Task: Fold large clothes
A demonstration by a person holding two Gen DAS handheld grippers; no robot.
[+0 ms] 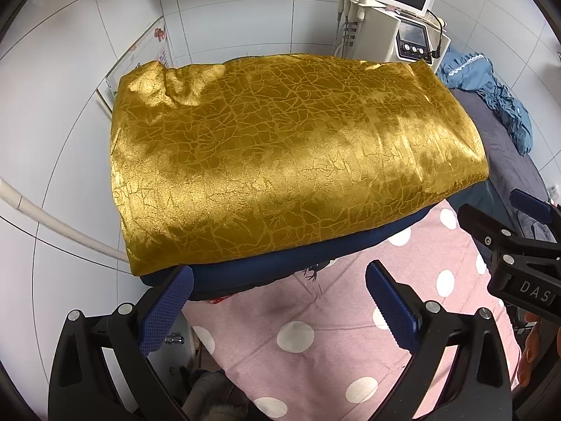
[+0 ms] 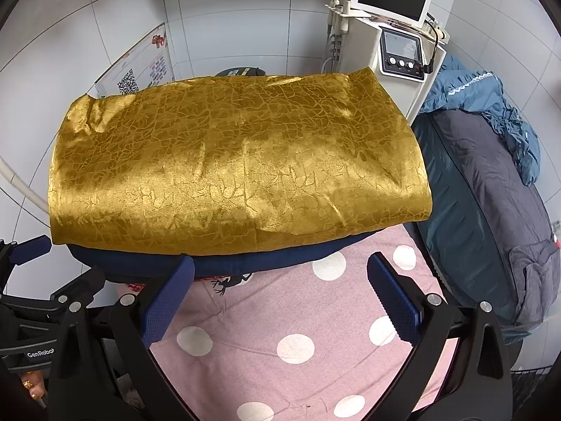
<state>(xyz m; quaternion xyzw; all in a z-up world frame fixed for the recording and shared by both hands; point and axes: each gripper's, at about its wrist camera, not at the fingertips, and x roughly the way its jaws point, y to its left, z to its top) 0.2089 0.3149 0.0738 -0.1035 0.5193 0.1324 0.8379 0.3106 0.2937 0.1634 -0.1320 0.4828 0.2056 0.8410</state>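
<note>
A shiny gold cloth with a crackle pattern (image 1: 291,158) (image 2: 238,161) lies folded into a thick rectangle on top of a dark blue garment (image 1: 266,266) (image 2: 263,258). Both rest on a pink sheet with white dots (image 1: 315,315) (image 2: 298,315). My left gripper (image 1: 278,305) hovers open over the pink sheet, just short of the stack's near edge, holding nothing. My right gripper (image 2: 280,301) is open too, at the same near edge. Each gripper shows in the other's view: the right one (image 1: 519,242) at the right border, the left one (image 2: 31,280) at the left border.
A white machine with a screen and dials (image 1: 396,24) (image 2: 392,35) stands behind the stack. A blue-grey padded garment (image 2: 491,189) and a light blue ruffled one (image 1: 491,84) lie to the right. White tiled walls (image 1: 63,112) surround the bed; a white pipe (image 1: 52,221) runs at left.
</note>
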